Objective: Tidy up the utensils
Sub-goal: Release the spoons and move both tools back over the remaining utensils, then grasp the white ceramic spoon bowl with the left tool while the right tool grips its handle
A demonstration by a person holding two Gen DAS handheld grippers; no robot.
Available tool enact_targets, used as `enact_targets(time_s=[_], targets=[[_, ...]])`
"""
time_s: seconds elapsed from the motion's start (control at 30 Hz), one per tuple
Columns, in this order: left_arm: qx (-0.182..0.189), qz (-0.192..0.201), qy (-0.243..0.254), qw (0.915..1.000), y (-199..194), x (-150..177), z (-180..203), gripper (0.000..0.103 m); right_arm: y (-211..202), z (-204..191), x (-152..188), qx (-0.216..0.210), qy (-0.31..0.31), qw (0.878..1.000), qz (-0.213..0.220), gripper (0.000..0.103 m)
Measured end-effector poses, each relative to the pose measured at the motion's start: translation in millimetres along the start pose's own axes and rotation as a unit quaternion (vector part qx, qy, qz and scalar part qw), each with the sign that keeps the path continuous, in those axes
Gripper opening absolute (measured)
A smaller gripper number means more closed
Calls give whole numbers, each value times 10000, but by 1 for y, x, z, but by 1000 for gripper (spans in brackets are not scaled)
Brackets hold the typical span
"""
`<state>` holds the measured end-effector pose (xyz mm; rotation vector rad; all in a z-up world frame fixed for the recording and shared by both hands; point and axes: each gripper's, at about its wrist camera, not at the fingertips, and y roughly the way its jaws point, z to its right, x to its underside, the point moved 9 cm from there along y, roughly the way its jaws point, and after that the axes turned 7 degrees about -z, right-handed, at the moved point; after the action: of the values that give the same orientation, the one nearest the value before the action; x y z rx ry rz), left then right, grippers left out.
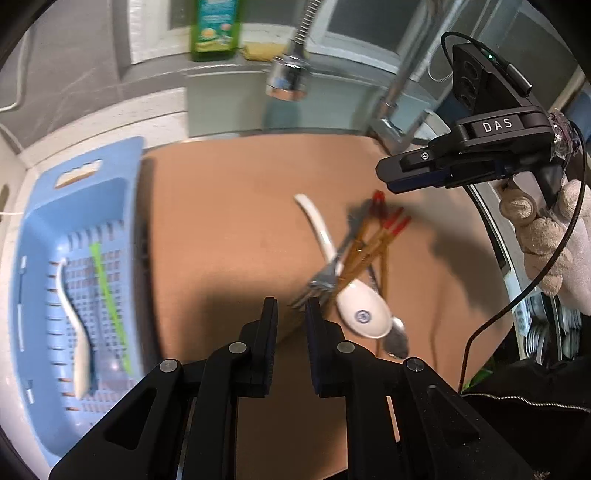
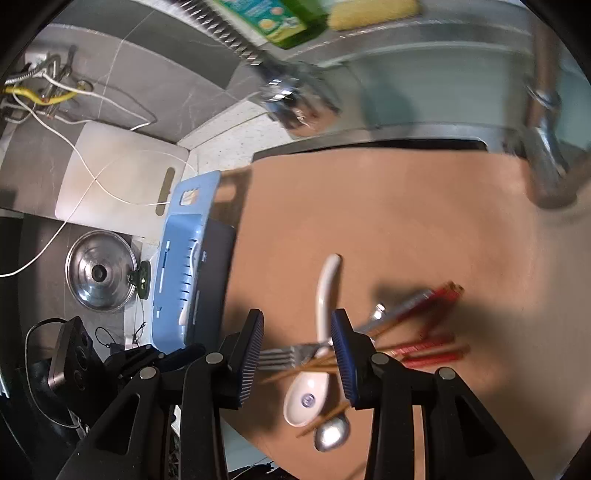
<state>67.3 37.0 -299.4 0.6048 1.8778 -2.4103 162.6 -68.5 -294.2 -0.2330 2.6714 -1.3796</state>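
A pile of utensils lies on a brown board point(image 1: 221, 229): a white ceramic spoon point(image 1: 364, 314), a metal fork point(image 1: 325, 280), red-tipped chopsticks point(image 1: 373, 240) and a metal spoon point(image 1: 397, 339). My left gripper point(image 1: 291, 306) is open and empty, just left of the fork's tines. My right gripper point(image 2: 297, 325) is open and hovers over the pile, with the fork point(image 2: 284, 356) and white spoon point(image 2: 308, 398) between its fingers. A blue basket point(image 1: 40, 229) at the left holds a white spoon point(image 1: 79, 350) and a green stick point(image 1: 109, 295).
A sink faucet head point(image 1: 288, 74) hangs over the far edge of the board. A green bottle point(image 1: 214, 29) and a yellow sponge point(image 1: 264, 50) stand on the back ledge. A steel pot lid point(image 2: 99, 277) and loose wires point(image 2: 92, 177) lie left of the basket point(image 2: 184, 258).
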Motion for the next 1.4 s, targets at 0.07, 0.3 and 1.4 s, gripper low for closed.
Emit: enact_targets(time_s=[0.07, 0.3, 1.4], targets=[[28, -82, 113, 9999, 6, 2, 11, 14, -1, 8, 8, -134, 105, 9999, 4, 34], [4, -365, 502, 9981, 23, 13, 40, 14, 3, 37, 30, -336, 557, 9979, -46, 34], [-398, -554, 1859, 9802, 56, 23, 83, 32, 68, 23, 68, -893, 1021, 9868, -886, 33]])
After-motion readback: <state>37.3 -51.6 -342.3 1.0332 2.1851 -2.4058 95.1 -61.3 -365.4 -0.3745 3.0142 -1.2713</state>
